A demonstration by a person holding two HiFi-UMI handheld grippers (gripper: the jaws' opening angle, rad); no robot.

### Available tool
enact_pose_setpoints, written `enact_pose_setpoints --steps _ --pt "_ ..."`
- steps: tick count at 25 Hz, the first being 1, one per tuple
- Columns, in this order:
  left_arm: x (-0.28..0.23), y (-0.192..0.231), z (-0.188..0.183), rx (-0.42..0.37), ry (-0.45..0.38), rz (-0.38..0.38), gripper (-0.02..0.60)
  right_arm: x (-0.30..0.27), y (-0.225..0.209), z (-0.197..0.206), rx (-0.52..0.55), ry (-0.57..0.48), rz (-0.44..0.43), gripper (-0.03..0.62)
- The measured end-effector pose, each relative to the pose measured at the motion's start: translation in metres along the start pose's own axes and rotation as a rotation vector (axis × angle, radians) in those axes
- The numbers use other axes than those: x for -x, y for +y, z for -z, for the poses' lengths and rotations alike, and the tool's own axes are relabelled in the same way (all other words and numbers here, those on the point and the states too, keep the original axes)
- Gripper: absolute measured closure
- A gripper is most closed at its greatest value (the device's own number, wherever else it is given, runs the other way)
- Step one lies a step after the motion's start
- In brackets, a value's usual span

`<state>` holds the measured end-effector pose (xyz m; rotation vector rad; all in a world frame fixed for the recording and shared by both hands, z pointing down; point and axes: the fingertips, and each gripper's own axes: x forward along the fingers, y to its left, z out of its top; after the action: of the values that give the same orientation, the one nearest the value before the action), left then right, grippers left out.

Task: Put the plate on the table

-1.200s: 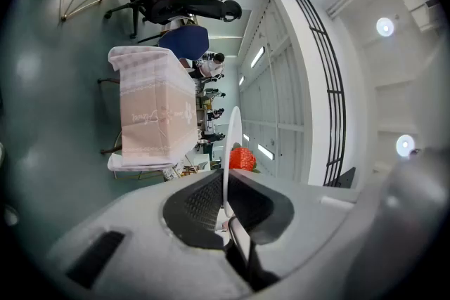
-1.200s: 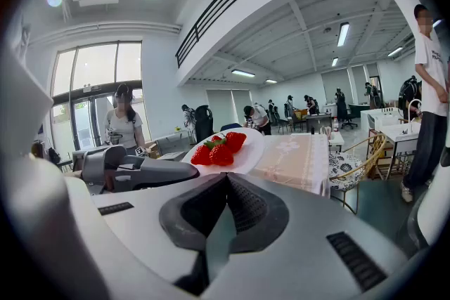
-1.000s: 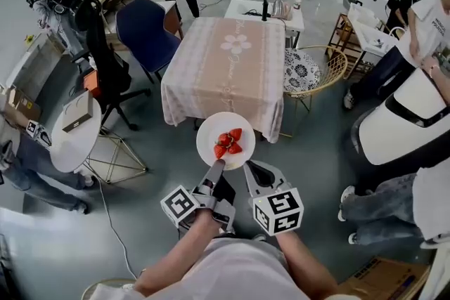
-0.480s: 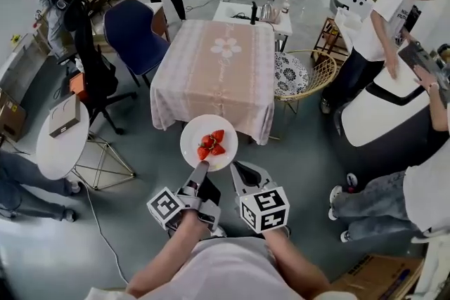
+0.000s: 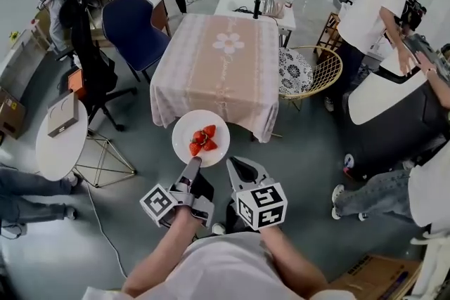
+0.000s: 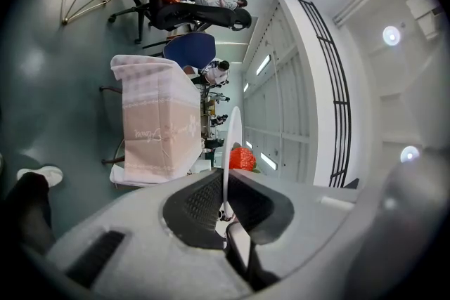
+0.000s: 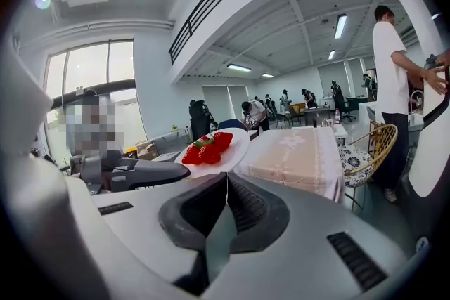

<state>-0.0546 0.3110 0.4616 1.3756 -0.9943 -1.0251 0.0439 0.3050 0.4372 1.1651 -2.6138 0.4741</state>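
A white plate (image 5: 201, 138) with red strawberries (image 5: 202, 140) is held level in the air, in front of the near edge of the table with the pink cloth (image 5: 218, 67). My left gripper (image 5: 192, 165) is shut on the plate's near rim. In the left gripper view the plate (image 6: 230, 140) shows edge-on between the pads, with the strawberries (image 6: 242, 159) beyond. My right gripper (image 5: 238, 166) hangs beside it, shut and empty. The right gripper view shows the plate (image 7: 232, 148), the strawberries (image 7: 209, 150) and the table (image 7: 295, 159) ahead.
A blue office chair (image 5: 135, 28) stands left of the table and a wicker chair (image 5: 311, 70) to its right. A small round white table (image 5: 62, 137) is at the left. A person in a white shirt (image 5: 378, 7) stands at the right by a large white and black object (image 5: 394, 109).
The plate and both grippers have drifted left and a little down in the head view, the grip unchanged. The person in white has come into view at the right.
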Motion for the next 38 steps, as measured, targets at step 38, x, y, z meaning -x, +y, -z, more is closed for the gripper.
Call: enact_pose_setpoints --steps 38 --pt "-0.245 0.033 -0.059 -0.051 -0.051 -0.117 0.566 -0.180 -0.179 -0.088 -0.065 0.001 -0.106 0.589"
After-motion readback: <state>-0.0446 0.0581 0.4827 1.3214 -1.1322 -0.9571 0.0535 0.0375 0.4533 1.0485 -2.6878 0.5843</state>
